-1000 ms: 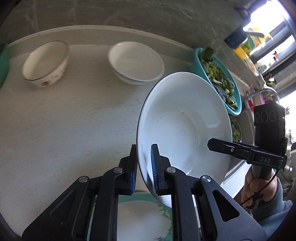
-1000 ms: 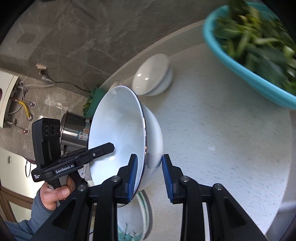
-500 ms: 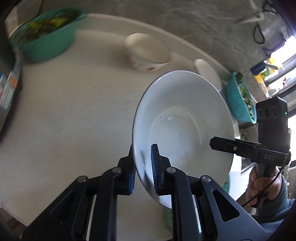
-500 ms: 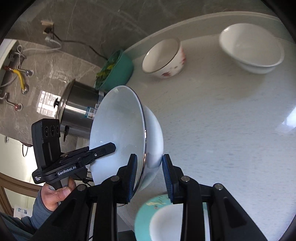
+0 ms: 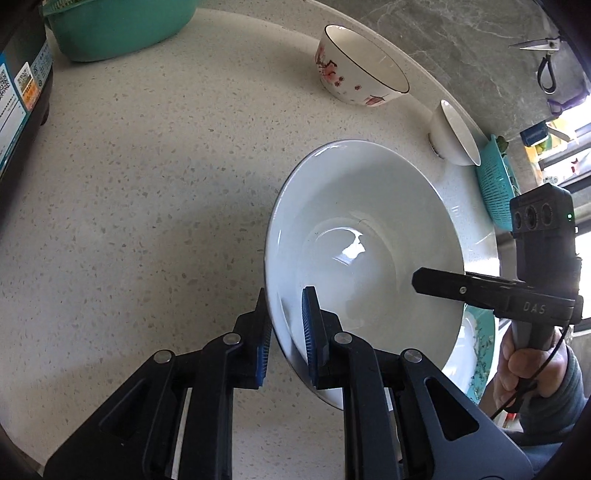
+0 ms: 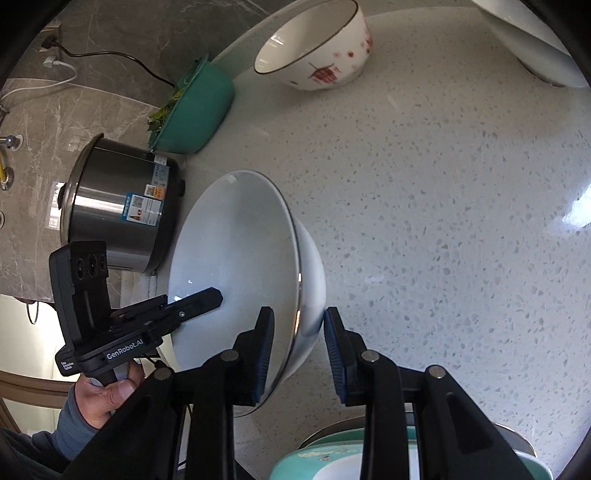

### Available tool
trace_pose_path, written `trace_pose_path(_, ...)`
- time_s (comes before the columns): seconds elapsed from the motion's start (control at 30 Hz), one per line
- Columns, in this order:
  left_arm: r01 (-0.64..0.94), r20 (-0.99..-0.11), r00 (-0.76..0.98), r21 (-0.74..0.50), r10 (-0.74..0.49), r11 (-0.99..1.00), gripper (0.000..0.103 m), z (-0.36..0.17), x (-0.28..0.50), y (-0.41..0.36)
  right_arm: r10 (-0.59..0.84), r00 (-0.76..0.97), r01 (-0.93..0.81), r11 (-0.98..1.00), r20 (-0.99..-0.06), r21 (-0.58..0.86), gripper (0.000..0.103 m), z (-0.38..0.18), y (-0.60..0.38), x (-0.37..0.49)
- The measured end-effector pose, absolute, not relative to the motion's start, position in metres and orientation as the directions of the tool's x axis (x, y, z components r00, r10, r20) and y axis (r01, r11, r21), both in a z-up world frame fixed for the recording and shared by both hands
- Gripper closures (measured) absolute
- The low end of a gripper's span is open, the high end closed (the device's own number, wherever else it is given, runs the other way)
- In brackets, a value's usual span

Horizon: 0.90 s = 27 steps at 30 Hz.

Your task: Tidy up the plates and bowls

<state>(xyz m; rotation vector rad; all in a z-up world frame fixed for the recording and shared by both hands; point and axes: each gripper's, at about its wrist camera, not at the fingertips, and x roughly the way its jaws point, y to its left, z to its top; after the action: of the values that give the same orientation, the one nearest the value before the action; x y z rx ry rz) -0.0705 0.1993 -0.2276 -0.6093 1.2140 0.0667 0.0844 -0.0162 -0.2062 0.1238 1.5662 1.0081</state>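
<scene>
In the left wrist view, the large white bowl [image 5: 364, 236] covers most of the teal-rimmed plate [image 5: 480, 350] near the counter's right edge, so only a sliver of its rim shows. The rice cooker [image 5: 18, 92] is cut off by the left frame edge, and its label is too small to read. The green basin [image 5: 110, 26] is cropped at the top. In the right wrist view, the plain white bowl [image 6: 535, 40] is cut by the top right corner, and the black fingers of the right gripper [image 6: 299, 350] hide part of the plate at the bottom.
</scene>
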Motion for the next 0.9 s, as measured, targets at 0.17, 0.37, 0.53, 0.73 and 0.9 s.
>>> trace_pose_path(0.17, -0.348, -0.889, 0.368, -0.403, -0.273, 0.846, 0.090, -0.234, -0.071, 0.197, 0.578, -0.278, -0.444, 0.631, -0.767, 0.636, 0.071, -0.211, -0.016, 0.085)
trace_pose_path(0.37, -0.348, -0.877, 0.383, -0.429, -0.292, 0.833, 0.086, -0.241, -0.058, 0.191, 0.592, -0.270, -0.438, 0.627, -0.760, 0.644, 0.066, -0.213, -0.009, 0.087)
trace_pose_path(0.53, -0.368, -0.883, 0.409, -0.392, -0.232, 0.843, 0.050, -0.218, -0.068, 0.204, 0.623, -0.226, -0.424, 0.629, -0.749, 0.651, 0.045, -0.199, -0.028, 0.087)
trace_pose_path(0.73, -0.270, -0.847, 0.488, -0.377, -0.212, 0.886, 0.012, -0.141, -0.033, 0.208, 0.715, -0.069, -0.348, 0.636, -0.695, 0.689, 0.026, -0.144, -0.099, 0.126)
trace_pose_path(0.9, -0.093, -0.802, 0.497, -0.428, -0.331, 0.899, 0.003, -0.101, 0.057, 0.166, 0.733, 0.088, -0.303, 0.665, -0.675, 0.682, 0.016, -0.112, -0.160, 0.204)
